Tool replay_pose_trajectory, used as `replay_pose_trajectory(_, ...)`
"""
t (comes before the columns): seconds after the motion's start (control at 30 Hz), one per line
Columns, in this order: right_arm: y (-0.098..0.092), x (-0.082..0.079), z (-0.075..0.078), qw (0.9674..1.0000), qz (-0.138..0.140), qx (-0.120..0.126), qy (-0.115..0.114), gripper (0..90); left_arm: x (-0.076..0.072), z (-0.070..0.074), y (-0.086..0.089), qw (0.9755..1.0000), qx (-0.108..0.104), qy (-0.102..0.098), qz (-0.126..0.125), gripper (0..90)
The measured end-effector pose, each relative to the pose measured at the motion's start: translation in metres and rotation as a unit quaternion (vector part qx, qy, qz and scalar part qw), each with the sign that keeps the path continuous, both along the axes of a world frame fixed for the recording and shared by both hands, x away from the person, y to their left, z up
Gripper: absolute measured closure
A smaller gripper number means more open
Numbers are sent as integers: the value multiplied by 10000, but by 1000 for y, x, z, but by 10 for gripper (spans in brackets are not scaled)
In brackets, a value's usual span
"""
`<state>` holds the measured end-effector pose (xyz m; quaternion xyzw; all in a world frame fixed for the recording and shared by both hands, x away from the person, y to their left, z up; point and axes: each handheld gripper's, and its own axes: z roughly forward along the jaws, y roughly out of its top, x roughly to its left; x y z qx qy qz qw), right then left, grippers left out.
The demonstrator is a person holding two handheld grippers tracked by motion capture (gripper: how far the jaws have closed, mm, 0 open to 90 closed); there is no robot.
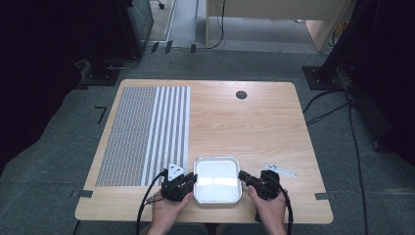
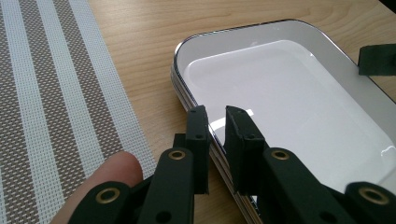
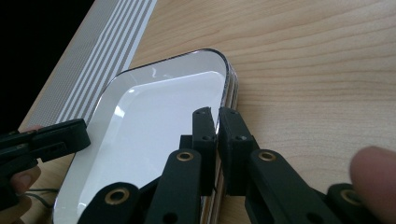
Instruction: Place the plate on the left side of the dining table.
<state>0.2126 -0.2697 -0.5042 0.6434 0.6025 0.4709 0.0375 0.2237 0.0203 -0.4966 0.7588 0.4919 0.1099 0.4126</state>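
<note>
A white rectangular tray with a shiny rim lies near the table's front edge, between both hands. My left gripper is shut on the tray's left rim; its jaws pinch the edge from both sides. My right gripper is shut on the tray's right rim in the same way. In the left gripper view the tray looks empty, and the other gripper's jaw shows at its far side. In the right gripper view the left gripper shows at the tray's far edge.
A striped woven placemat covers the table's left part. A small flat grey piece lies right of the tray. A round black grommet sits at the table's back. Cables trail from both grippers over the front edge.
</note>
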Motion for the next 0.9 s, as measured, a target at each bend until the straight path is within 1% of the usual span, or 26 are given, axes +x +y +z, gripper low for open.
replay_pose_trajectory(0.03, 0, 0, -1, 10000, 14, 1, 2, 867, 0, 0, 0, 10000, 4, -7, 1, 803)
replay_pose_trajectory(0.07, 1, -1, -1, 10000, 13, -59, -55, 863, 0, 0, 0, 10000, 15, 12, -11, 803)
replay_pose_trajectory(0.13, 2, -1, -1, 9999, 1, -92, -83, 862, 0, -1, -1, 10000, 16, 16, -10, 804)
replay_pose_trajectory(0.17, 2, -1, -1, 9999, 1, -92, -83, 862, 0, -1, -1, 10000, 16, 16, -10, 803)
replay_pose_trajectory(0.2, 4, -1, -1, 9998, -23, -143, -102, 863, 0, -1, -1, 10000, 42, -11, -12, 802)
replay_pose_trajectory(0.27, 5, -2, 0, 9998, -47, -166, -79, 870, 1, -1, -1, 10000, 15, -9, -7, 800)
replay_pose_trajectory(0.37, 4, -4, 3, 9998, -128, -132, -123, 884, 1, 0, 0, 10000, -4, -25, -52, 790)
replay_pose_trajectory(0.4, 4, -5, 5, 9997, -161, -97, -141, 888, 2, 0, 0, 10000, 5, -46, -39, 773)
replay_pose_trajectory(0.43, 4, -6, 7, 9996, -196, -70, -167, 891, 2, 0, 1, 10000, -18, -38, -33, 756)
replay_pose_trajectory(0.5, 3, -8, 10, 9993, -301, -79, -203, 896, 3, 2, 3, 9999, -151, 19, -2, 744)
replay_pose_trajectory(0.63, -1, -10, 12, 9986, -465, -53, -238, 897, 3, 8, 9, 9995, -303, -32, 109, 746)
replay_pose_trajectory(0.73, -3, -11, 11, 9986, -487, -68, -184, 892, 2, 9, 7, 9994, -321, -36, 80, 747)
replay_pose_trajectory(0.77, -3, -11, 11, 9986, -477, -73, -211, 878, 1, 8, 6, 9995, -322, -37, 61, 747)
replay_pose_trajectory(0.8, -3, -12, 11, 9985, -472, -125, -236, 857, 1, 8, 5, 9995, -318, -29, 41, 747)
replay_pose_trajectory(0.83, -2, -12, 11, 9981, -498, -207, -307, 832, 0, 8, 4, 9995, -323, -29, 22, 746)
replay_pose_trajectory(0.9, 0, -13, 11, 9964, -552, -389, -513, 789, 0, 8, 2, 9995, -312, -19, -20, 746)
